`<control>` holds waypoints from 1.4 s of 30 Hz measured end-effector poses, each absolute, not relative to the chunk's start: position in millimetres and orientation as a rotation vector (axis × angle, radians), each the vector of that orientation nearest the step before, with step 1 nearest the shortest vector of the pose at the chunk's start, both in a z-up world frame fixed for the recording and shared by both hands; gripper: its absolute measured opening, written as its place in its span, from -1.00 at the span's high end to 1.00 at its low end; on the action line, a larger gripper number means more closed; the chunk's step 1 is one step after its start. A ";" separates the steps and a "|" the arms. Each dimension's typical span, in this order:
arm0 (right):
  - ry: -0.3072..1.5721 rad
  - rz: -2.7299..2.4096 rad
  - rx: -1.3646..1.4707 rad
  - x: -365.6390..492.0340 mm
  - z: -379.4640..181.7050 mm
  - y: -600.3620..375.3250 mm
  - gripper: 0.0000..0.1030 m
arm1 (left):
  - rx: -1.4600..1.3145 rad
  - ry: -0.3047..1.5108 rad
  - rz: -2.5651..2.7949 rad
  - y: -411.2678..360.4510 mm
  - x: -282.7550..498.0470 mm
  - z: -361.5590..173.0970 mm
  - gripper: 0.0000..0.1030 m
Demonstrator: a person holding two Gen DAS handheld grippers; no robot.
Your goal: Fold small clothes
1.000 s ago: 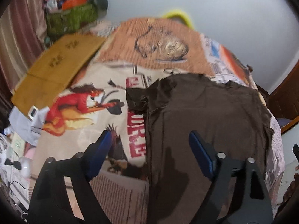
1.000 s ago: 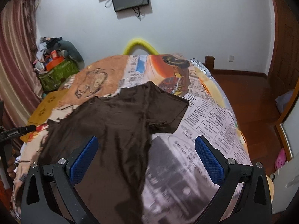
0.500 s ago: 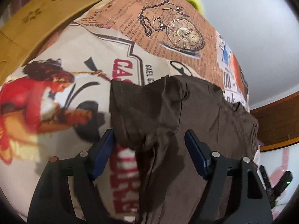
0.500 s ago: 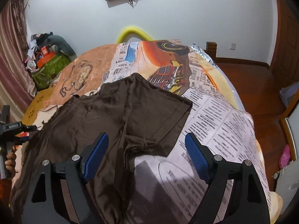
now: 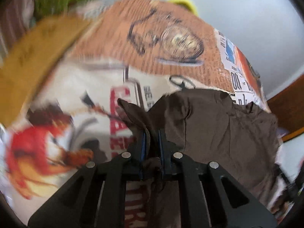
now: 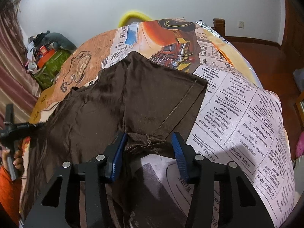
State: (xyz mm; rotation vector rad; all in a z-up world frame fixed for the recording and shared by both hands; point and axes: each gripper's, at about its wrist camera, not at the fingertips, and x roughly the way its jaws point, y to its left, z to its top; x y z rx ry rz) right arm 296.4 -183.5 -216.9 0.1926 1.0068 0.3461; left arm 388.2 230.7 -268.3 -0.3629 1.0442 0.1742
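A dark brown T-shirt lies spread on a bed with a printed cover. My left gripper is shut on the shirt's left sleeve, whose cloth bunches up between the blue pads. My right gripper is partly open, its jaws either side of the gathered underarm seam of the right sleeve, low over the cloth. The left gripper and the hand holding it show at the left edge of the right wrist view.
A yellow-brown mat lies beside the bed on the left. Bags and clutter stand by the curtain at the wall. A wooden floor and the bed's right edge lie to the right.
My left gripper has closed on the left sleeve and the view is blurred by motion. My right gripper has come down to the right sleeve's underarm and its jaws have narrowed.
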 end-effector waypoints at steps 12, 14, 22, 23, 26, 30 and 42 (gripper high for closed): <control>1.010 0.378 0.246 294.3 -211.9 -190.3 0.13 | 0.085 0.923 0.094 123.7 389.1 -199.1 0.77; 1.005 0.388 0.241 291.2 -209.9 -191.8 0.13 | 0.097 0.943 0.060 107.3 390.7 -205.3 0.77; 0.972 0.402 0.218 279.2 -199.9 -200.4 0.13 | 0.033 1.083 0.067 77.7 404.3 -260.3 0.77; 0.967 0.401 0.215 278.0 -198.7 -201.1 0.13 | 0.019 1.096 0.077 78.5 407.0 -266.9 0.77; 0.962 0.403 0.213 275.8 -198.6 -203.3 0.13 | -0.014 1.105 0.106 80.3 414.3 -280.9 0.77; 0.971 0.403 0.211 275.7 -202.1 -200.7 0.13 | -0.053 1.128 0.139 82.7 427.2 -282.6 0.75; 0.967 0.377 0.196 276.7 -197.3 -213.0 0.13 | -0.163 1.076 -0.015 114.6 377.4 -214.8 -0.38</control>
